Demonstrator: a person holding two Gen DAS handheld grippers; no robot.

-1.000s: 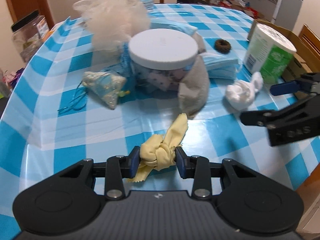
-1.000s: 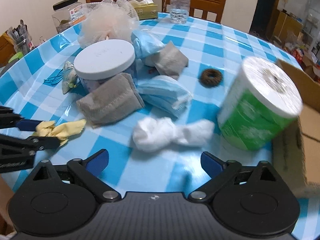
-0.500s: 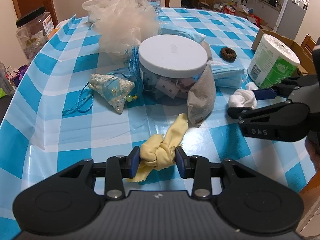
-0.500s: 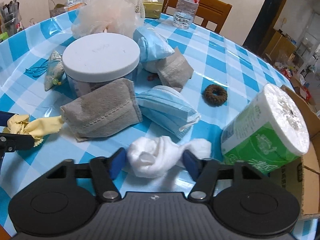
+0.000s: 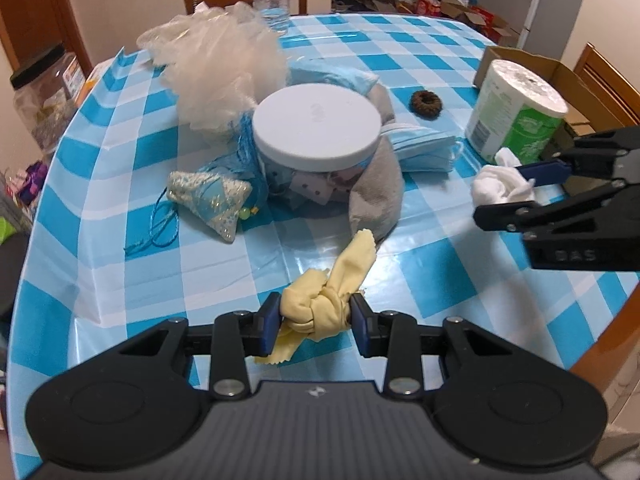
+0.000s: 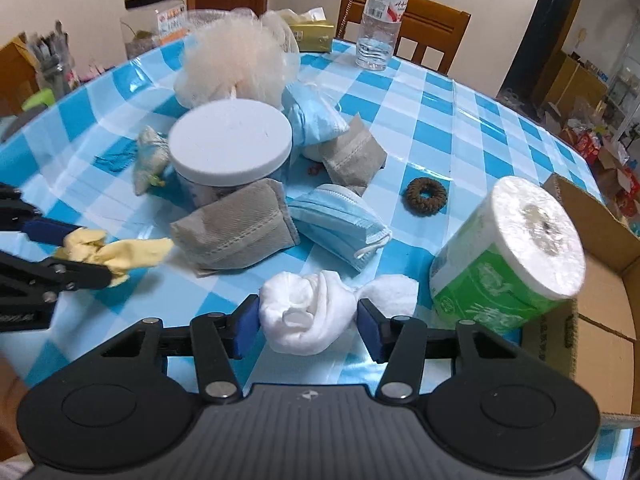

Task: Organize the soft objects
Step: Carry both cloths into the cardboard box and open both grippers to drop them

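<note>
I have both tools loaded over the blue-checked tabletop (image 5: 420,288). My left tool (image 5: 316,316) is pinching a knotted yellow cloth (image 5: 320,304) by its knot, one pad on each side, with the cloth's loose tail running straight ahead from the fingers toward the grey pouch (image 5: 376,196) and the white-lidded jar (image 5: 316,128).

My right tool (image 6: 308,320) has just been closing, and the bundled white cloth (image 6: 308,312) now sits between its blue pads with both sides pressed in; I judge it a grip. That cloth's long axis runs across the fingers, and its free end trails off to the right toward the green-wrapped paper roll (image 6: 508,264), which stands just beside it.

The relation my next move turns on is where the open cardboard box (image 6: 592,216) lies. It sits at the right edge of the tabletop, behind and beside the roll. From the right tool it is close and to the right. From the left tool it is well apart, on the far side of the right tool (image 5: 560,208). So the right hand is plainly the nearer one, if the box is indeed where these soft things belong; I am only guessing that.

The paper roll stands between the white cloth and the box opening, so a low sideways carry could knock it over.

The mesh puff (image 6: 236,64), blue face masks (image 6: 340,224) and brown hair tie (image 6: 426,194) lie untouched on the tabletop.
</note>
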